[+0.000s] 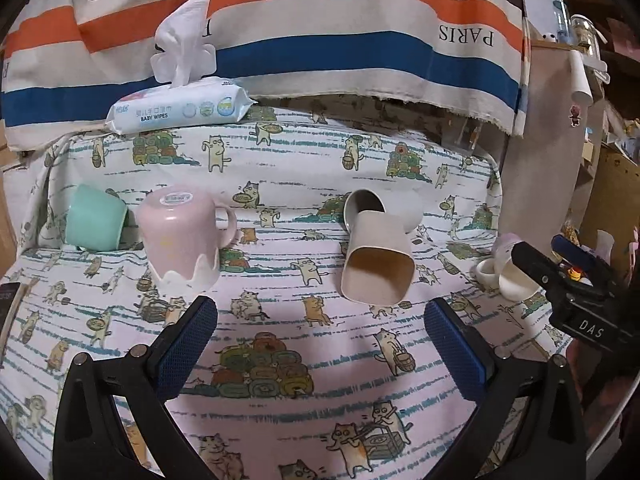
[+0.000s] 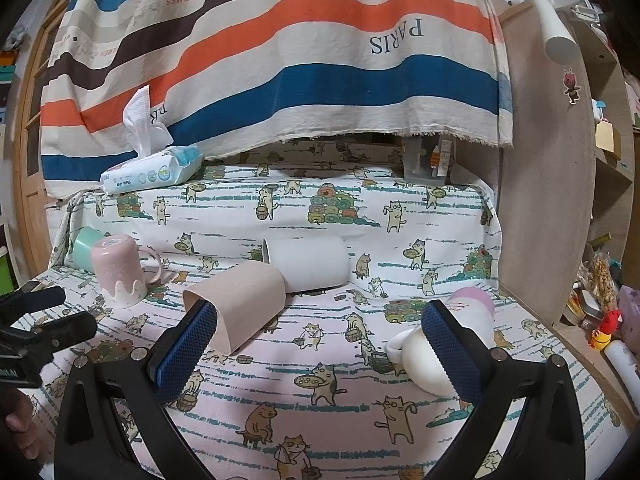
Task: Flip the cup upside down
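A pink mug [image 1: 182, 236] [image 2: 118, 276] stands upside down on the cat-print cloth. A mint cup [image 1: 96, 218] [image 2: 86, 248] lies on its side behind it. A beige square cup [image 1: 378, 264] [image 2: 240, 304] lies on its side, mouth toward me, against a white cup [image 1: 400, 208] [image 2: 308, 264] that also lies on its side. A pink-and-white mug [image 2: 444, 340] [image 1: 504, 268] lies on its side at the right. My left gripper [image 1: 320, 324] is open and empty, in front of the pink mug and beige cup. My right gripper [image 2: 318, 330] is open and empty, its right finger [image 2: 452, 352] beside the pink-and-white mug.
A baby wipes pack [image 1: 180, 110] [image 2: 152, 172] sits at the back left. A striped cloth [image 1: 320, 40] hangs behind. A wooden shelf panel [image 2: 548, 200] stands at the right edge, with clutter beyond it. The right gripper's body [image 1: 572, 296] shows in the left wrist view.
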The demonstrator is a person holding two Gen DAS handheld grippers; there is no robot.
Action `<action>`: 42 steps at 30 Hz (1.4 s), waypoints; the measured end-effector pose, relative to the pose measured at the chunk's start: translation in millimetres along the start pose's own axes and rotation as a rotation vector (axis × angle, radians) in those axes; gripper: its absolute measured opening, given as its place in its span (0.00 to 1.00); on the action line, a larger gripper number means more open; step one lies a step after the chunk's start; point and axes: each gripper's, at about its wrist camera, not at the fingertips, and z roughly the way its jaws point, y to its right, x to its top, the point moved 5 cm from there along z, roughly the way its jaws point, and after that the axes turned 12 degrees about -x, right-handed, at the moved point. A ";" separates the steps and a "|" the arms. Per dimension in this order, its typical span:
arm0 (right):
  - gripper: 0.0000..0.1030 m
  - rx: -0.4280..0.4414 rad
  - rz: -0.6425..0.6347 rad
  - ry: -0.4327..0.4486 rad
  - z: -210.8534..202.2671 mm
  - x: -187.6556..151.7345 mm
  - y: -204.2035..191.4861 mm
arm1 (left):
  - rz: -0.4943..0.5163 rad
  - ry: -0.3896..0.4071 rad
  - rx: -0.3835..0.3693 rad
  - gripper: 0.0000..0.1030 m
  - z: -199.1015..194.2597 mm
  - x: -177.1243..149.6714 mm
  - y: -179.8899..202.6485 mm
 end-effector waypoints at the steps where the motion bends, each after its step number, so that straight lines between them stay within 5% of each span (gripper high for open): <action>1: 1.00 0.000 -0.001 0.000 -0.2 0.0 -0.5 | -0.001 0.000 0.002 1.00 -2.4 3.0 0.3; 8: 1.00 0.000 0.001 -0.001 -0.3 0.2 0.5 | -0.019 -0.096 0.021 1.00 -0.9 38.1 6.2; 15: 1.00 -0.032 0.015 -0.004 1.0 1.0 5.0 | -0.043 -0.297 -0.086 1.00 60.6 65.7 15.2; 22: 1.00 -0.170 0.055 0.040 5.7 8.3 25.2 | -0.002 -0.467 -0.074 1.00 128.5 58.5 27.0; 27: 1.00 -0.190 0.059 0.026 14.9 17.4 37.7 | -0.015 -0.568 -0.060 1.00 167.1 45.5 27.6; 32: 1.00 -0.233 0.040 0.007 24.1 14.3 40.7 | -0.056 -0.626 -0.109 0.97 186.5 34.6 31.4; 36: 1.00 -0.247 0.026 0.011 23.6 12.3 39.5 | -0.126 -0.684 -0.097 0.79 199.0 26.0 22.9; 37: 1.00 -0.252 0.017 0.015 23.5 11.8 38.4 | -0.133 -0.683 -0.093 0.68 199.5 25.3 20.8; 42: 1.00 -0.270 -0.025 0.030 22.0 10.1 30.8 | -0.160 -0.589 -0.098 0.67 183.4 29.8 16.8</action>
